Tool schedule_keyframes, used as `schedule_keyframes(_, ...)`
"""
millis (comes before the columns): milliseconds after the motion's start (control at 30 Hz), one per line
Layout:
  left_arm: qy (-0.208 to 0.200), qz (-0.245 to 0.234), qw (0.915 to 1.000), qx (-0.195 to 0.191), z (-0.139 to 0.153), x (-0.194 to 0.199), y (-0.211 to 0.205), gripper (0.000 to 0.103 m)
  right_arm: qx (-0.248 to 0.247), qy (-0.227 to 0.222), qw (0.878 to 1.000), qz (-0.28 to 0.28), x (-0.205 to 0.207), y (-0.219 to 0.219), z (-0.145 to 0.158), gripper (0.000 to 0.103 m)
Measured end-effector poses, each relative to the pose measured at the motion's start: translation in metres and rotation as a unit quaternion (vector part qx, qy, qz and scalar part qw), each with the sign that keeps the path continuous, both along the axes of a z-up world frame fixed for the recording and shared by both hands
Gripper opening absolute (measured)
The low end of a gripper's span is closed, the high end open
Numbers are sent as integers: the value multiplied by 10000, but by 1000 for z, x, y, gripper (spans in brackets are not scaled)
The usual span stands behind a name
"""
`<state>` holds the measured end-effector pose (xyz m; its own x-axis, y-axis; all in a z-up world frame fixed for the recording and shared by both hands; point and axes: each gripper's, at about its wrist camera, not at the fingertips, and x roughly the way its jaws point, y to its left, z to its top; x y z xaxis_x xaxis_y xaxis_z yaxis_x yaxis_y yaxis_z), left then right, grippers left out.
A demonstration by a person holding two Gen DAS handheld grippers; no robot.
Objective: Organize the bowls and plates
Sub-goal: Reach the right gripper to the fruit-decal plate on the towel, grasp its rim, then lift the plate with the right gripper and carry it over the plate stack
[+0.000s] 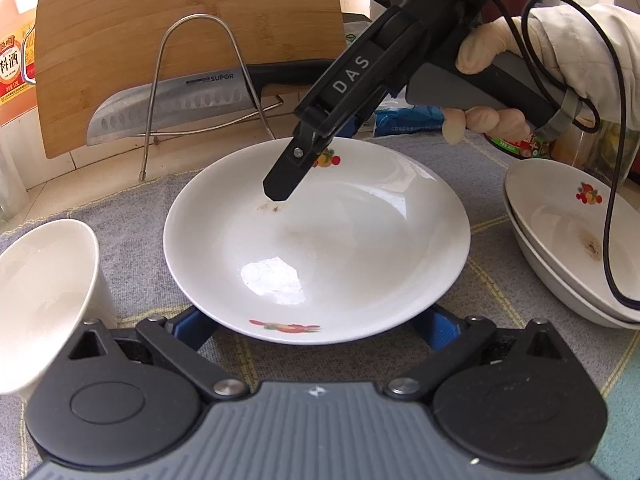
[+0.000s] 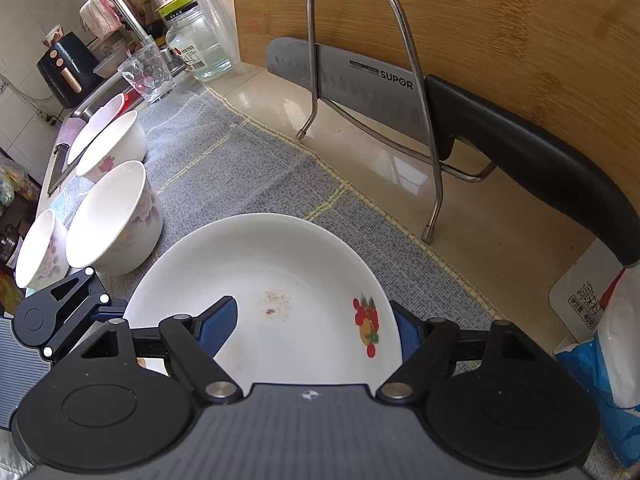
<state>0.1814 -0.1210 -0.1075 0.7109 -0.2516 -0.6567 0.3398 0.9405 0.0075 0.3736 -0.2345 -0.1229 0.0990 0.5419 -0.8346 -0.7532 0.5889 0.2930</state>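
Note:
A white plate [image 1: 320, 240] with fruit prints lies on the grey cloth [image 1: 140, 208]. My left gripper [image 1: 316, 328] is open, its blue fingers spread under the plate's near rim. My right gripper [image 1: 280, 192] reaches down over the plate's far rim; in its own view [image 2: 316, 328] it is open, one blue finger [image 2: 218, 326] inside the plate [image 2: 280, 280] and the other outside the rim. Two stacked plates [image 1: 568, 240] sit at the right. A white bowl [image 1: 44, 296] stands at the left. Several flowered bowls [image 2: 112, 216] stand in a row in the right wrist view.
A bamboo cutting board [image 1: 180, 32] and a large knife [image 1: 176, 100] lean on a wire stand [image 1: 200, 80] behind the plate. Sauce bottles [image 1: 16, 64] stand at the left, a jar [image 1: 520, 144] at the right. A glass [image 2: 148, 72], tap [image 2: 128, 16] and sink lie far left.

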Motion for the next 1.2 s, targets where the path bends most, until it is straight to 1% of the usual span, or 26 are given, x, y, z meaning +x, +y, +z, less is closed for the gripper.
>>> schedule_keyframes(67,7,20,10000,-24,1,0,0,99,51,60,10000,-21,2,-1,0,84)
schedule_keyframes(233,16,9,10000,-4,1,0,1,100,145,157,9997,-130,1,-4,0,85)
schedule_keyframes(533,91,-53,9999,125,6,-2,0,100,114,159,9997,-150,-7,-5,5,85)
schedule_keyframes(900,115,-267,9995,146,32,-22,3,100,241,163,9993,-247,-32,-12,24,85)
schedule_keyframes(1200,0,-569,9983,117,55,-44,0,100,223,41,9988,-445,-65,-25,44,85)
